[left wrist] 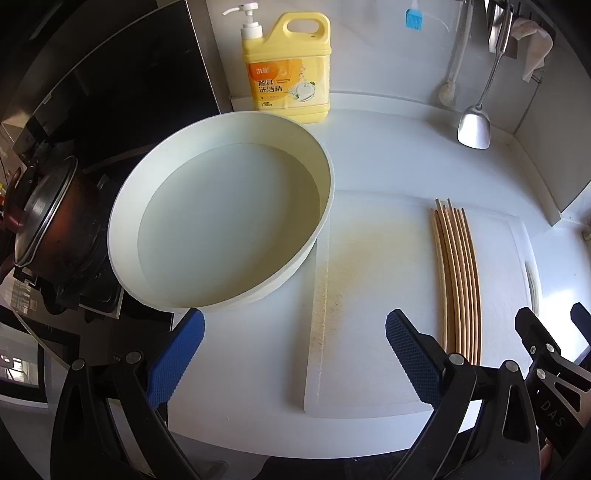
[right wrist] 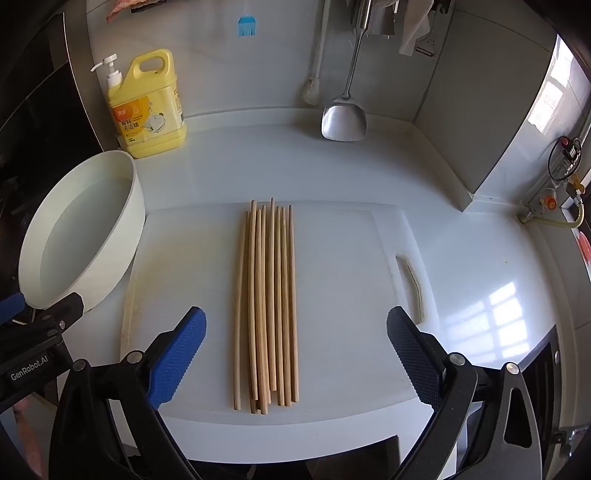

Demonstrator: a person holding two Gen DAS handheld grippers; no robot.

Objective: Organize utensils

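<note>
Where the white cutting board (right wrist: 332, 295) lies flat on the white counter (right wrist: 461, 240), a bundle of wooden chopsticks (right wrist: 266, 306) rests on it lengthwise, tips pointing far, butt ends near. Count from the right wrist view: about nine sticks, side by side and touching, a few overlapping at the near end, so the count is not certain. They sit roughly mid-board; bare board shows on both sides of them, wider on the left, where it carries a yellowish stain (left wrist: 354, 251).

One right gripper (right wrist: 296, 354) hovers above the near ends of the sticks, jaws spread wide, the bundle lying between the blue pads without contact. One left gripper (left wrist: 294, 354) hangs to the left of it, over the board's left edge, jaws equally wide and empty.

One round white basin (left wrist: 221, 206) holding clear water stands left of the board, its rim overlapping the board's left edge. One yellow pump bottle of dish soap (right wrist: 147, 107) stands beyond it against the far wall. One steel spatula (right wrist: 344, 118) and one white-handled brush (right wrist: 314, 88) hang on the far wall; a blue silicone brush (right wrist: 246, 26) shows higher up. One dark pot (left wrist: 40, 218) sits on the stove at far left.

The board's handle slot (right wrist: 412, 284) is at its right end. Right of the board the counter is open as far as the wall corner; the near board edge runs close to the counter's front edge.
</note>
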